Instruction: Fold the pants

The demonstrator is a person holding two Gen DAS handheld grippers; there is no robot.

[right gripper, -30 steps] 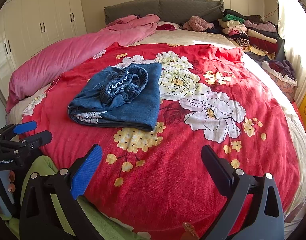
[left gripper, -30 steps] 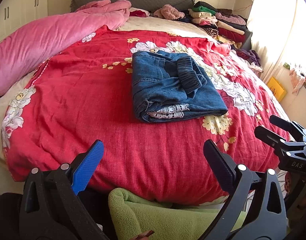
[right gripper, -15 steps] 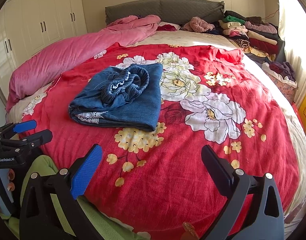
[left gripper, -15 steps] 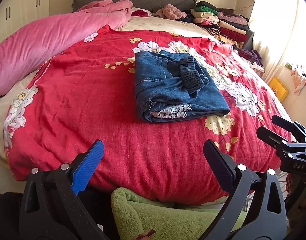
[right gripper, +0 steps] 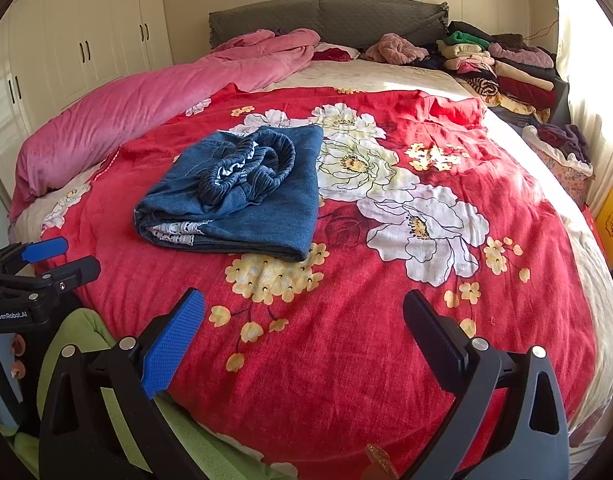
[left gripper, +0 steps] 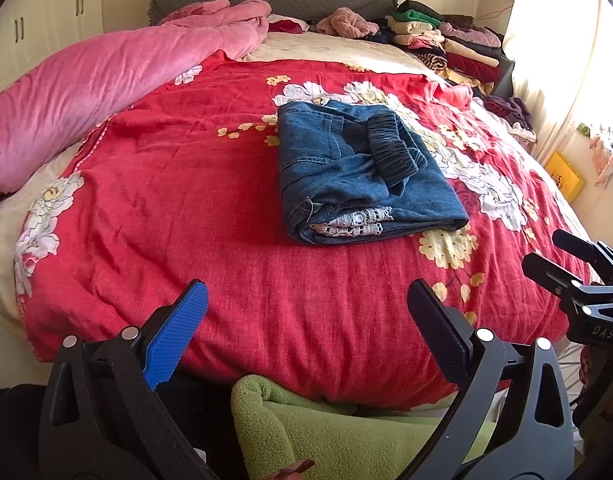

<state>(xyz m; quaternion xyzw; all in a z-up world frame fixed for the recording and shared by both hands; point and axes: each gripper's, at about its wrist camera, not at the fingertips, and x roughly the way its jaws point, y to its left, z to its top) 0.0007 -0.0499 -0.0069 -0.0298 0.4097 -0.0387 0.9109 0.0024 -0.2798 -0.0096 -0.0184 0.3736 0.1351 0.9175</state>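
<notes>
Blue denim pants (left gripper: pixel 358 176) lie folded into a compact rectangle on the red floral bedspread (left gripper: pixel 166 184), with the elastic waistband on top and white lace trim at the near edge. They also show in the right wrist view (right gripper: pixel 242 200). My left gripper (left gripper: pixel 306 320) is open and empty, held back over the bed's near edge. My right gripper (right gripper: pixel 304 324) is open and empty, also near the bed's edge. Each gripper shows in the other's view, the right one (left gripper: pixel 578 272) and the left one (right gripper: pixel 46 264).
A rolled pink blanket (left gripper: pixel 86 80) lies along the bed's left side. Stacks of folded clothes (right gripper: pixel 502 68) sit at the far right by the grey headboard (right gripper: pixel 326 16). A green fleece fabric (left gripper: pixel 338 428) lies below the grippers. White wardrobes (right gripper: pixel 78 40) stand at left.
Both grippers have drifted slightly, so the pants appear a little further right in each view. The pants themselves lie unchanged.
</notes>
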